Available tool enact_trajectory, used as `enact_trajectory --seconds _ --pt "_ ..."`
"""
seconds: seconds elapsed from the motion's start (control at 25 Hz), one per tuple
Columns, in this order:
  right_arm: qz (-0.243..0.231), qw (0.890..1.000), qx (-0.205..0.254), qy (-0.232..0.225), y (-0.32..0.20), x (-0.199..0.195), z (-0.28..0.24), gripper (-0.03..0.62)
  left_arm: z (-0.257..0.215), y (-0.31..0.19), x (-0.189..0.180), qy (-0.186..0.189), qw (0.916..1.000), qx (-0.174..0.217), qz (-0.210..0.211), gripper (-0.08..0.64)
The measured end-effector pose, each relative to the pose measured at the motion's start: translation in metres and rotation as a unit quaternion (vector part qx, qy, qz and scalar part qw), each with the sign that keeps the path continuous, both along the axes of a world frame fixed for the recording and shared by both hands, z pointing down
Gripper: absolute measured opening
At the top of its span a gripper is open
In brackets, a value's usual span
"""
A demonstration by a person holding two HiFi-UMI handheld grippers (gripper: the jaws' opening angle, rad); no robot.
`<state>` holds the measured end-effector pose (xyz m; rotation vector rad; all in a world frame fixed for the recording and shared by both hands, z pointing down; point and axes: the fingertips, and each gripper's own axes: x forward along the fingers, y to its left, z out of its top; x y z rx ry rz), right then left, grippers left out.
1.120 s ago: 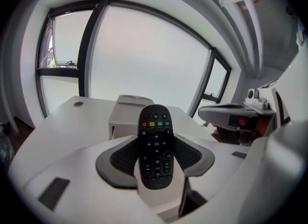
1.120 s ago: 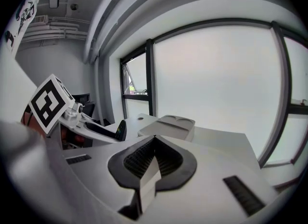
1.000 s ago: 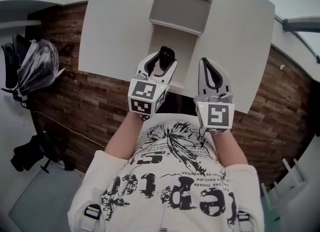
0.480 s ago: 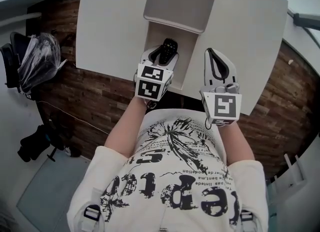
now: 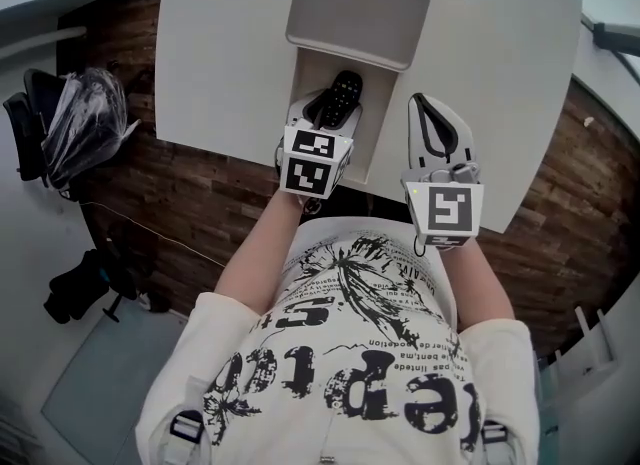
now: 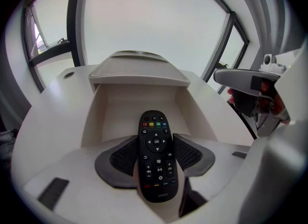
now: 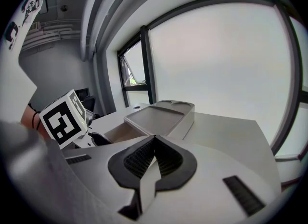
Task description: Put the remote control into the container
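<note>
The black remote control (image 5: 340,96) (image 6: 157,155) lies lengthwise between the pads of my left gripper (image 5: 322,118) (image 6: 156,156), buttons up, and the gripper is shut on it. It hangs over the near end of the open white container (image 5: 322,65) (image 6: 126,106), a recess sunk in the table. A grey lid tray (image 5: 362,11) (image 6: 139,69) (image 7: 155,117) covers the recess's far half. To the right, my right gripper (image 5: 423,105) (image 7: 154,138) is shut with nothing in it, above the tabletop beside the recess.
The white table (image 5: 230,53) ends just under both grippers, with a wood floor (image 5: 150,203) below. A round cable hole (image 6: 69,74) sits at the table's far left. A dark bag (image 5: 80,123) lies on the floor to the left.
My left gripper has carried the remote forward, from the table's near edge to over the open recess. The right gripper has moved forward slightly, still shut.
</note>
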<state>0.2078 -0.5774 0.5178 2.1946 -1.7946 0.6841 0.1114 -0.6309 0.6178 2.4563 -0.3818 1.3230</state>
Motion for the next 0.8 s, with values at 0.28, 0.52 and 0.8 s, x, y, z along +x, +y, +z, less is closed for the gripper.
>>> enact_trajectory --seconds 0.28,0.52,0.8 --pt "0.002 1.000 -0.007 0.006 0.003 0.000 -0.001 0.002 0.000 0.003 0.003 0.003 0.9996 0.027 0.006 0.235" --pt "0.009 1.000 -0.011 0.015 0.011 0.001 -0.002 0.002 -0.018 -0.003 0.011 0.035 0.9972 0.065 -0.005 0.347" --pt "0.013 1.000 -0.006 0.015 0.020 -0.007 -0.010 0.002 -0.050 -0.006 0.006 0.067 0.9947 0.076 -0.014 0.353"
